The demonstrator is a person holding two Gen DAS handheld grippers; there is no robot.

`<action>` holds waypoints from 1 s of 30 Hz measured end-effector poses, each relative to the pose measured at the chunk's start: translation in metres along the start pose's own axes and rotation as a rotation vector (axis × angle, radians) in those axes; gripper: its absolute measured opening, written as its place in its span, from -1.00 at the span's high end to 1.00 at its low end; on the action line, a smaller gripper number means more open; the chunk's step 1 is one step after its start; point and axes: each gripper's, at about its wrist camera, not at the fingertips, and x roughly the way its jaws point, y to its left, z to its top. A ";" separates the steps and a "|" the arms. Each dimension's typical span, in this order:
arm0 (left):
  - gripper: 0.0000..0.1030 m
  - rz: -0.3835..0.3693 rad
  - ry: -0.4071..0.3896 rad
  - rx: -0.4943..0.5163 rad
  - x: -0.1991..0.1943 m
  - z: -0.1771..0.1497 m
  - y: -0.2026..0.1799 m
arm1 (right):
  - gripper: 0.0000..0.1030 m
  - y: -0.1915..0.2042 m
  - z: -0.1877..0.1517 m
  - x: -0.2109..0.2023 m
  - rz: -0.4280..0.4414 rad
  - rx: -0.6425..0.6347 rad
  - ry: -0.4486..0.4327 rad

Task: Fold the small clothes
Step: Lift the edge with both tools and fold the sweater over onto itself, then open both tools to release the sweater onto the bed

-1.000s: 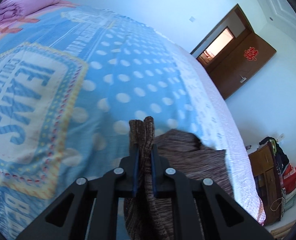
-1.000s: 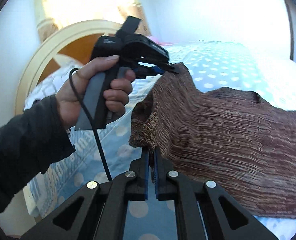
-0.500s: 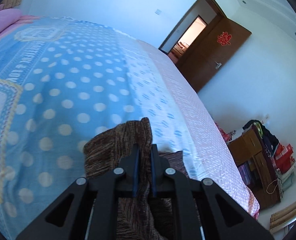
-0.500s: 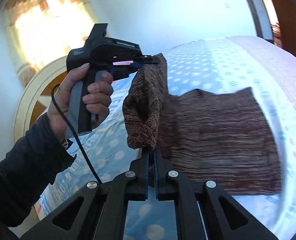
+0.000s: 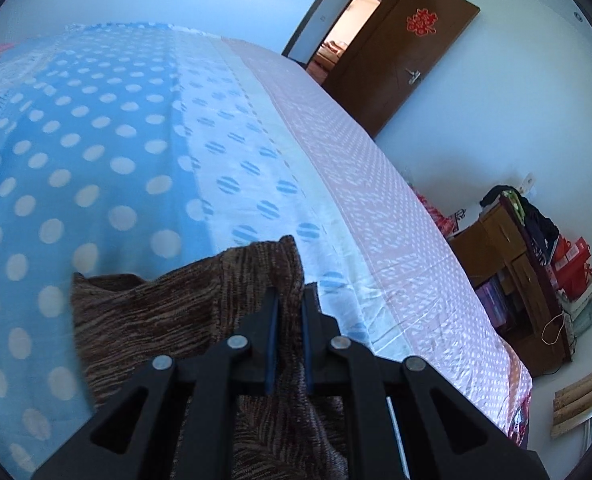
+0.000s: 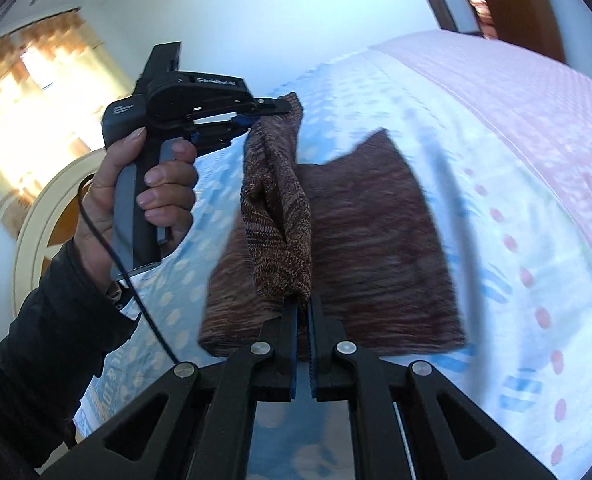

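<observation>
While our right gripper [image 6: 303, 308] pinches the near edge of the brown knitted garment [image 6: 376, 240] between nearly closed fingers, we hold that edge lifted above the rest of the cloth, which lies blurred on the blue polka-dot bedsheet [image 6: 496, 184]. Just beyond, our left hand [image 6: 135, 200] grips the handle of the left gripper [image 6: 285, 109], whose tips clamp the far corner of the same raised edge. In the left wrist view, the left gripper [image 5: 289, 300] is closed narrowly on a knitted fold. Further off we see the pink bed border [image 5: 376, 168], a wooden cabinet [image 5: 508, 280] and the open brown door [image 5: 400, 64]
</observation>
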 end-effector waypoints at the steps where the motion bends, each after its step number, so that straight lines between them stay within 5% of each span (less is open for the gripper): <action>1: 0.79 -0.001 0.009 -0.002 0.007 -0.001 -0.003 | 0.93 -0.006 -0.001 0.000 -0.004 0.016 0.004; 13: 0.70 0.063 0.063 0.119 0.056 -0.025 -0.042 | 0.93 -0.036 -0.024 -0.008 -0.081 0.127 0.046; 15: 0.55 0.075 0.047 0.181 0.043 -0.031 -0.050 | 0.93 -0.040 -0.027 -0.015 -0.085 0.146 0.048; 18: -0.01 0.113 -0.044 0.248 0.002 -0.047 -0.049 | 0.91 -0.043 -0.026 -0.032 -0.130 0.155 0.022; 20: -0.36 0.148 -0.106 0.238 -0.031 -0.065 -0.034 | 0.71 -0.045 -0.021 -0.043 -0.158 0.165 -0.003; 22: -0.37 0.189 -0.128 0.219 -0.048 -0.079 -0.016 | 0.10 -0.046 -0.006 -0.054 -0.152 0.167 -0.040; 27: -0.37 0.289 -0.130 0.112 -0.065 -0.119 0.025 | 0.09 -0.026 0.046 -0.044 -0.126 0.057 -0.094; 30: -0.37 0.336 -0.110 0.097 -0.061 -0.140 0.034 | 0.09 -0.008 0.082 -0.001 -0.138 -0.046 -0.039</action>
